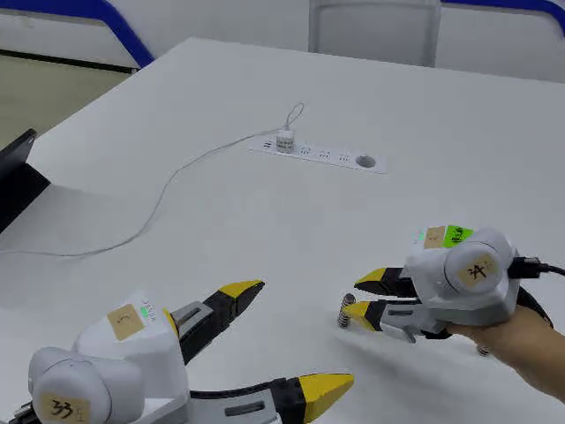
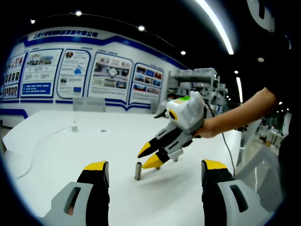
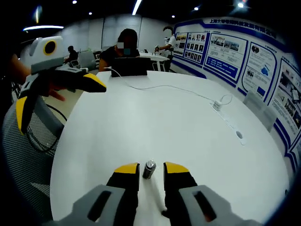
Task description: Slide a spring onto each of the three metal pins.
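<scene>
Bright, even overhead light; ceiling strip lights [image 2: 214,23] glare, soft shadows on the white bench [image 1: 265,230], fisheye edges bowed, slightly soft.

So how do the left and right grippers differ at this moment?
The left gripper has its jaws wide apart; the right gripper has them only narrowly apart. The right gripper has the spring just at its tips; the left gripper is away from it. Both have yellow tips.

Head view, from above and behind, looks down and forward over the white surface [image 1: 265,212]. The left gripper view skims low across it toward the right gripper [image 2: 145,160]; the right gripper view sits close over the spring [image 3: 149,168], which all three share.
</scene>
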A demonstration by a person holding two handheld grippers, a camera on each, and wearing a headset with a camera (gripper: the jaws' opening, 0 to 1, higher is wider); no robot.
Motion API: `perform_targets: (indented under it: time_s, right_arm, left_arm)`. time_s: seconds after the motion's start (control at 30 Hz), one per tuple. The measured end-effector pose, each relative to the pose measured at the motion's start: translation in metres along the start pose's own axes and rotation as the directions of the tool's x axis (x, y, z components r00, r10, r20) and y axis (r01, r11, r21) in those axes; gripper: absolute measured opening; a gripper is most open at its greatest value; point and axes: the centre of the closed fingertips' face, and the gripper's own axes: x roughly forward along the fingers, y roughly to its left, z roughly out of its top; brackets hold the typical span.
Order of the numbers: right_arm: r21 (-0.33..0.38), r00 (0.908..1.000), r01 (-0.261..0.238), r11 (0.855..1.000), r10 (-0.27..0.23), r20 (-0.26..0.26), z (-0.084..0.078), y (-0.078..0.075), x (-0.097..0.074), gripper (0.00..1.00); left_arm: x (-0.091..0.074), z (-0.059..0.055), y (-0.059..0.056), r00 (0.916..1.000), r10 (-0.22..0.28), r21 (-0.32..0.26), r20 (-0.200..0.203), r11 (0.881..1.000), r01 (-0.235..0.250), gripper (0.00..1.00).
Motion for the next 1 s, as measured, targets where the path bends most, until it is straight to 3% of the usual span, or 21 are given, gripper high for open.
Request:
perform_targets:
  time_s: [0.07,0.17,0.27,0.37,0.43,0.57,0.67,0.7,0.77,0.83,0.93,1.0]
  right_arm:
    - [-0.070,0.9988,0.049,0.996,-0.048,0.010,-0.001,-0.004,-0.013,0.22]
    - [-0.066,0.9948,0.097,0.993,-0.095,0.038,-0.006,-0.002,-0.034,0.23]
    - [-0.048,0.9823,0.174,0.984,-0.170,0.080,-0.012,-0.005,-0.061,0.25]
    - [0.038,0.9745,0.204,0.978,-0.207,0.088,-0.024,-0.003,-0.084,0.26]
    - [0.096,0.9655,0.231,0.968,-0.240,0.101,-0.032,-0.004,-0.099,0.27]
    - [0.191,0.9568,0.253,0.948,-0.275,0.095,-0.049,0.000,-0.121,0.33]
    - [0.269,0.9361,0.299,0.915,-0.336,0.103,-0.057,-0.003,-0.137,0.40]
    - [0.321,0.9251,0.312,0.894,-0.363,0.111,-0.060,-0.004,-0.144,0.43]
    - [0.379,0.9066,0.327,0.866,-0.401,0.132,-0.062,-0.005,-0.154,0.48]
    - [0.400,0.8927,0.347,0.848,-0.430,0.136,-0.065,-0.005,-0.161,0.52]
    - [0.440,0.8846,0.357,0.824,-0.450,0.123,-0.073,0.004,-0.172,0.58]
    - [0.449,0.8799,0.363,0.816,-0.459,0.123,-0.078,0.007,-0.179,0.65]
  left_arm:
    - [-0.001,0.002,0.001,1.0000,0.003,-0.009,0.009,1.000,-0.003,0.82]
    - [-0.002,0.005,0.006,0.9995,0.021,-0.025,0.025,0.999,-0.020,0.82]
    - [-0.002,0.006,0.008,0.9991,0.031,-0.030,0.031,0.999,-0.030,0.82]
    - [-0.002,0.005,0.007,0.9994,0.026,-0.021,0.024,0.999,-0.026,0.81]
    - [-0.001,0.004,0.005,0.9996,0.021,-0.010,0.016,1.000,-0.021,0.81]
    - [-0.001,0.003,0.003,0.9997,0.017,0.005,0.015,1.000,-0.017,0.82]
    - [0.000,0.003,0.001,0.9998,0.012,0.014,0.013,1.000,-0.013,0.83]
    - [0.000,0.003,0.001,0.9999,0.010,0.020,0.012,1.000,-0.011,0.83]
    - [0.001,0.002,-0.001,1.0000,0.006,0.032,0.006,0.999,-0.007,0.84]
    - [0.002,0.000,-0.003,1.0000,0.001,0.044,-0.004,0.999,-0.001,0.85]
    - [0.003,-0.005,-0.007,0.9996,-0.009,0.066,-0.025,0.998,0.011,0.86]
    - [0.003,-0.005,-0.008,0.9995,-0.014,0.069,-0.027,0.998,0.016,0.87]
